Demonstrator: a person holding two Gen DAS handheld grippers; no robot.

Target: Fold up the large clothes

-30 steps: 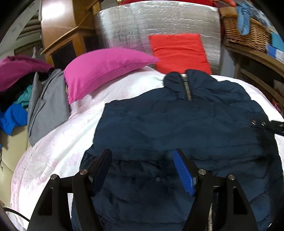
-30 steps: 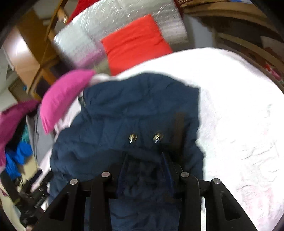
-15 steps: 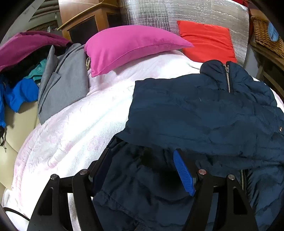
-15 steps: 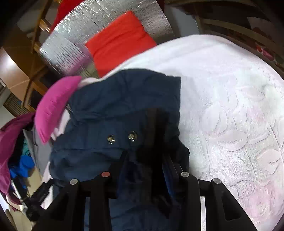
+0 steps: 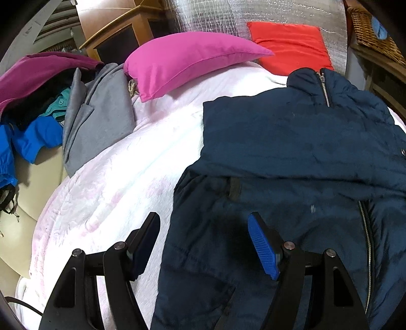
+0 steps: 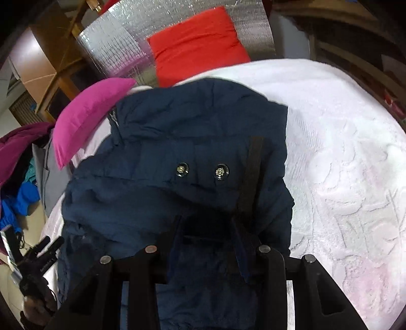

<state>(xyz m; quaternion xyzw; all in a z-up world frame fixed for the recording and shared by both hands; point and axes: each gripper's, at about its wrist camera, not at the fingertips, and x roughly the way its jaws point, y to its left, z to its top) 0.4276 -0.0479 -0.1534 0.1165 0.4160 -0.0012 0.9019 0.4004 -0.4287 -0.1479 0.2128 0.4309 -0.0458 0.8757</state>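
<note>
Fingers of the left gripper are spread wide w/ nothing between them: one black finger sits over the white blanket, the blue-padded one over the lower part of the navy jacket, and whether either touches the fabric can't be told. Right gripper is clamped on a bunch of the navy jacket, cloth pinched between its pads and spilling down between the black arms. Jacket lies on the blanket approx mid-bed, collar end toward the pillows, w/ a sleeve folded across the chest so it forms a flat band over the body; a silver zipper runs down from the collar, and a second stretch of zipper shows near the hem at right. In the right wrist view two metal snap buttons sit side by side on the folded part, just ahead of the pinch, w/ a dark strap running down beside them. Pink pillow lies at the head of the bed, red cushion behind it against a silver foil panel. Left of the bed a grey garment drapes over the edge, next to a heap w/ blue and maroon clothes. Wicker basket is at far right on a wooden shelf.
</note>
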